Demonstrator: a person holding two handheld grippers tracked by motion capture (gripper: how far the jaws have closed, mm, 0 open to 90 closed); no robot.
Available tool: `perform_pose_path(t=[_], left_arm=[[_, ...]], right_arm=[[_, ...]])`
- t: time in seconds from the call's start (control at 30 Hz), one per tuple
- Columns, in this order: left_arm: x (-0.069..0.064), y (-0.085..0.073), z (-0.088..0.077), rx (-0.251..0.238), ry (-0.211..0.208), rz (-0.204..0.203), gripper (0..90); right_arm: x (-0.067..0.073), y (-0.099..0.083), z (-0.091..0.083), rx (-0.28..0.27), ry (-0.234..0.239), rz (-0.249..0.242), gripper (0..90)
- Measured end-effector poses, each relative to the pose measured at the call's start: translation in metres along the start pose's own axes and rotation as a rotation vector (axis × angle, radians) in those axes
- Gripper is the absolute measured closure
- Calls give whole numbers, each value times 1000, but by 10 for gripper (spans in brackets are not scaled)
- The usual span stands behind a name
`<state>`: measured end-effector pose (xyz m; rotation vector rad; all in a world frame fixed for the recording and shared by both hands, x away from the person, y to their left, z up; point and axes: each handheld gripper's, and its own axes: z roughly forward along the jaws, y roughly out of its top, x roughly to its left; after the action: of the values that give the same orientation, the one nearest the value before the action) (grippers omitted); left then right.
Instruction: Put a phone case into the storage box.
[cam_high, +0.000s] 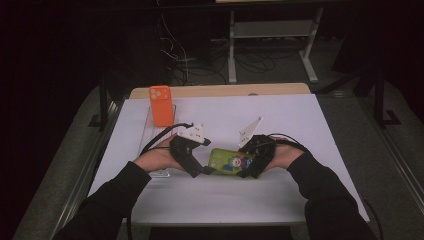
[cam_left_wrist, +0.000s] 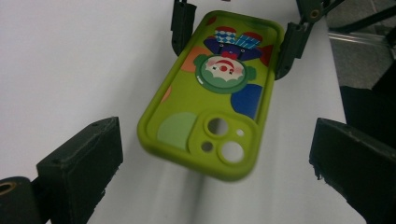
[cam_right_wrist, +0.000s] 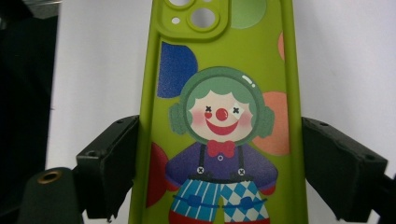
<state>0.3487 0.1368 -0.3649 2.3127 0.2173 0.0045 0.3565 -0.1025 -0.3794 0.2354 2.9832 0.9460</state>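
Between both hands, near the table's (cam_high: 310, 200) front edge, the right gripper (cam_right_wrist: 219, 154) grasps a green clown case (cam_right_wrist: 224, 116); left gripper (cam_left_wrist: 215, 154) released

The phone case (cam_right_wrist: 219, 116) was lime green. Its pattern showed a clown with green hair, a red nose, a red bow tie, a purple shirt and trousers in blue and white checks and stripes. Around the clown were round patches in dark blue, orange, red and pale green. At the far left stood an orange phone case (cam_high: 161, 105). The table cover (cam_high: 280, 115) was white, and both grippers' jaws were black.
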Motion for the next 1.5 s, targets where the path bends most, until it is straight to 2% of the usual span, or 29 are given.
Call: perform_pose_path(t=[0.03,0.07,0.27,0.37,0.43,0.6,0.67,0.77,1.0,1.27,1.4,1.5], left_arm=[[0,0,1,11,-12,-1,24],[0,1,3,19,-20,20,23],[-4,2,9,53,-41,64,24],[-6,2,12,58,-54,64,24],[-6,2,13,59,-54,70,80],[-7,1,18,80,-67,80,85],[-8,0,20,81,-70,66,88],[-8,0,21,96,-77,75,92],[-9,0,23,99,-86,91,127],[-13,1,23,101,-93,77,149],[-17,2,22,90,-71,62,150],[-18,1,21,98,-50,69,150]], right_arm=[[1,2,0,-4,6,-8,151],[2,3,0,-9,9,-18,150],[9,14,3,-12,40,-63,150],[10,18,2,-14,47,-80,151],[11,21,2,-12,44,-88,150],[13,26,2,-18,52,-106,150],[13,28,3,-16,55,-112,150],[14,29,3,-18,57,-109,150],[14,29,3,-12,63,-116,150],[14,26,3,-11,84,-118,143],[15,23,2,-40,89,-98,42],[13,18,-4,-68,74,-62,19]])
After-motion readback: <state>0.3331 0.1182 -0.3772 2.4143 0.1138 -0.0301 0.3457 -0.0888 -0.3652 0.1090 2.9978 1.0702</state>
